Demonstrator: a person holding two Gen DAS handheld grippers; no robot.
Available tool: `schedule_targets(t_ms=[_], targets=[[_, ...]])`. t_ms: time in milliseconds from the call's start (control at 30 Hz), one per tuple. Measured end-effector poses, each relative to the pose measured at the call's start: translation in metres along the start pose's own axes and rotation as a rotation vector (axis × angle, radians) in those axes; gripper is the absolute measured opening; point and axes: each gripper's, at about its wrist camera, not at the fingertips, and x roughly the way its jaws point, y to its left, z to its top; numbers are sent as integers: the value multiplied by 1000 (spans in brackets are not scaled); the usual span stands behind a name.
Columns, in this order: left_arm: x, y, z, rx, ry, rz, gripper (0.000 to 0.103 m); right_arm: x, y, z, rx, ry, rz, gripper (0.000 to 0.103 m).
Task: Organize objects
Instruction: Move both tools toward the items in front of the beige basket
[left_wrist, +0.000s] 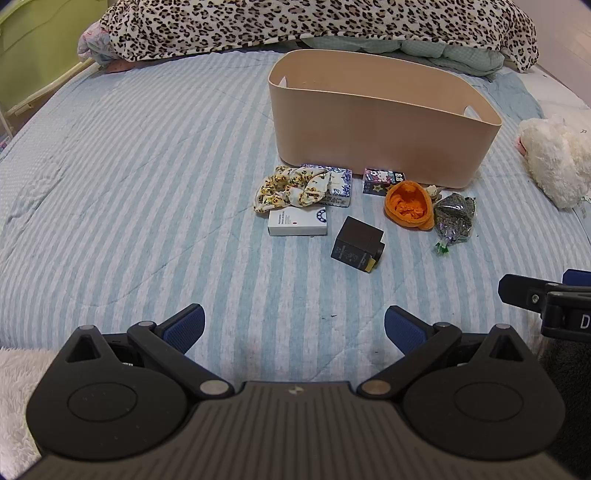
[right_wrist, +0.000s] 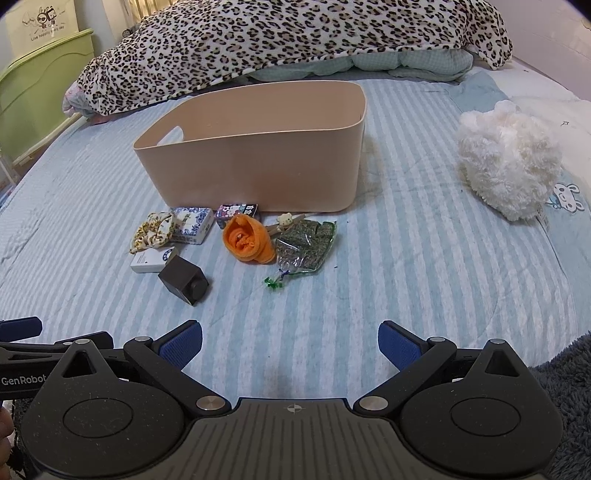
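Observation:
A beige plastic bin (left_wrist: 384, 140) (right_wrist: 255, 166) stands on the striped bed. In front of it lie a floral scrunchie (left_wrist: 291, 188) (right_wrist: 153, 230), a blue-white patterned box (left_wrist: 340, 184) (right_wrist: 192, 223), a white card box (left_wrist: 297, 221) (right_wrist: 153, 260), a black cube-shaped box (left_wrist: 356, 243) (right_wrist: 183, 279), a cartoon box (left_wrist: 382, 181) (right_wrist: 236, 213), an orange knitted piece (left_wrist: 408, 206) (right_wrist: 247, 240) and a clear bag of dried herbs (left_wrist: 454, 218) (right_wrist: 304, 243). My left gripper (left_wrist: 293, 326) is open and empty, well short of them. My right gripper (right_wrist: 290, 339) is open and empty too.
A leopard-print blanket (left_wrist: 295, 26) (right_wrist: 295, 40) is heaped behind the bin. A white plush toy (left_wrist: 557, 158) (right_wrist: 509, 166) lies to the right. A small bear clip (right_wrist: 286, 221) lies by the herbs. A green bed frame (right_wrist: 37, 85) is at the left.

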Motion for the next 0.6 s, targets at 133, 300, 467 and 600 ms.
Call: schedule_targets(t_ms=[133, 300, 467, 600], targets=[[-1, -2, 1, 6, -2, 1, 103, 0, -1, 0, 3, -2, 0, 103], [-2, -4, 2, 16, -3, 1, 103, -1, -2, 0, 6, -3, -2, 103], [-3, -4, 4, 15, -12, -1, 103, -2, -4, 1, 9, -8, -6, 103], [-3, -5, 5, 22, -13, 4, 103, -2, -3, 1, 7, -8, -10, 103]])
